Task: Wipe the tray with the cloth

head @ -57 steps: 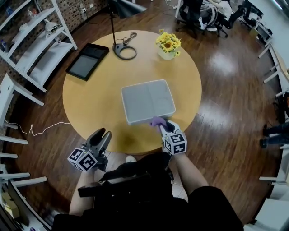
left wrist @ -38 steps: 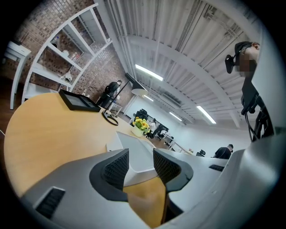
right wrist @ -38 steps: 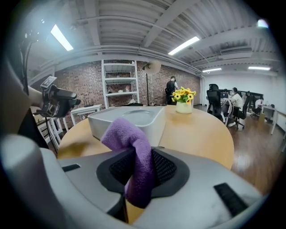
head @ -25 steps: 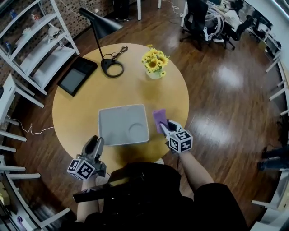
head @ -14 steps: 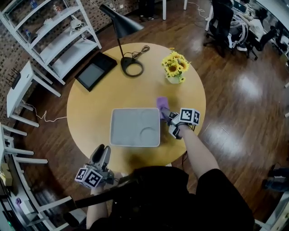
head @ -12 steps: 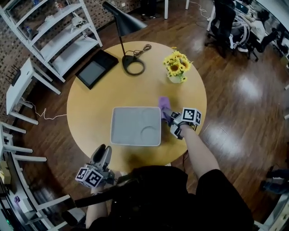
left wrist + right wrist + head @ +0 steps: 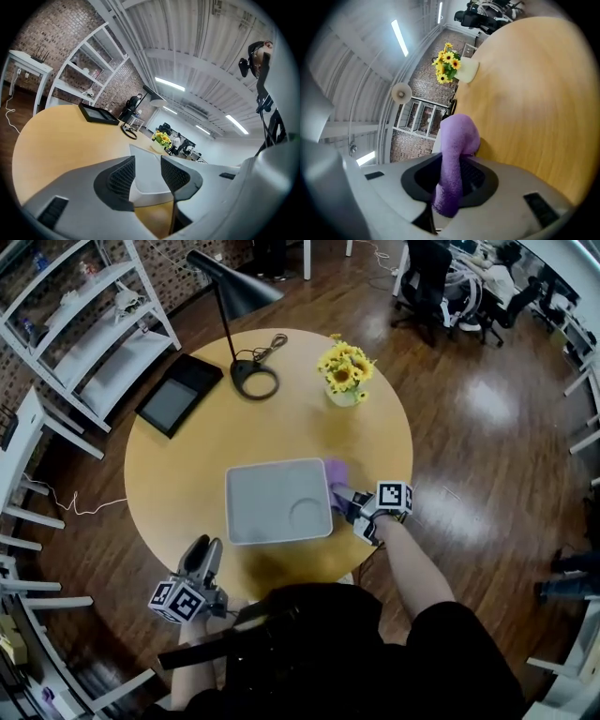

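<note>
right gripper (image 7: 347,503): jaws clamped on the cloth (image 7: 336,471). The purple fabric is pinched between the pads and its free end flops forward past the tips.
left gripper (image 7: 208,550): jaws pulled in to a narrow gap with nothing between the pads. It hangs at the table's 7 o'clock edge, clear of the tray, with its tips aimed toward the tray.
tray (image 7: 267,504): grey, flat on the table (image 7: 178,470), just toward 6 o'clock from centre. It has a round recess in its 4 o'clock corner.
cloth position: at the tray's 2 o'clock corner, just beside the right rim and over bare table. Can't tell whether it touches the rim.
right gripper position: at the tray's 3–4 o'clock side, outside the rim, tips pointing toward 10–11 o'clock.
flowers (image 7: 343,371): yellow bunch in a pale pot at the table's 1 o'clock, well apart from the tray.
lamp (image 7: 255,381): black ring base at 12 o'clock, with the shade hanging past the table edge.
tablet (image 7: 178,395): dark slab at 10 o'clock.
</note>
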Demonstrator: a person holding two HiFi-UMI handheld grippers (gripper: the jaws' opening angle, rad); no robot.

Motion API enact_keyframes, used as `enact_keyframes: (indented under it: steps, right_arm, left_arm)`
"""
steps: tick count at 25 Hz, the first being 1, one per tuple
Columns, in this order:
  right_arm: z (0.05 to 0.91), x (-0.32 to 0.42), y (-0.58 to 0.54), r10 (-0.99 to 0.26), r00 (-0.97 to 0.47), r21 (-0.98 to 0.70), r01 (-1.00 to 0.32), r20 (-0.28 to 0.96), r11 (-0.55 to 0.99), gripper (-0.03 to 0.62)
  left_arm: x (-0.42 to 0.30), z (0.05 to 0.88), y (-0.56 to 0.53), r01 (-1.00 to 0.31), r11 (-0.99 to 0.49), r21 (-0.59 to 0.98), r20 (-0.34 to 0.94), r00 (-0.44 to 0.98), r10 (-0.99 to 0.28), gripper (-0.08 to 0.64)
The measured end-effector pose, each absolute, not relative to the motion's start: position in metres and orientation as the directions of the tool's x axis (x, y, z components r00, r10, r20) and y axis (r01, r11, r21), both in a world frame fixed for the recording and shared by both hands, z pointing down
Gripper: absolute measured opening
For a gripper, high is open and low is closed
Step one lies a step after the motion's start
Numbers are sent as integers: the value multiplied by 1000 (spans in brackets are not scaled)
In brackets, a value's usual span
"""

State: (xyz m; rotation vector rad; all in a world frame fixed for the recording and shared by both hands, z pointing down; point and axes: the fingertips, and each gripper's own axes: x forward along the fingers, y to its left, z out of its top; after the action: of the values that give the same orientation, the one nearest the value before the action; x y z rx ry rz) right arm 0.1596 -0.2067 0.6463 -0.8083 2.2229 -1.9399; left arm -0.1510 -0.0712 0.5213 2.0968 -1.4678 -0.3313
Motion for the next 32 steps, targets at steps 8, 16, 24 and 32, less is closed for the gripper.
enact_keyframes:
  steps: [8,16,24,32]
  right_arm:
    - [639,162,-150,-451,-868,-954,-280,207,102,91]
    - [644,165,-102,-426,-886,-959,-255,181,123,91]
    - [636,158,-85,-335,-922,-931,-281,195,232,91]
    - [614,174,-114,-201,-941,-789,-337,272,514,91]
  left_arm:
    - [-157,524,-73,-722,-320,613,65,450,-891,161]
    - [-146,531,-82,-713,-309,630,78,454,-888,161]
    - [-133,545,-85,-790,-209,576,177,371,-912,176]
    - [-142,559,-80,-852,87,516,310,91,-946,178]
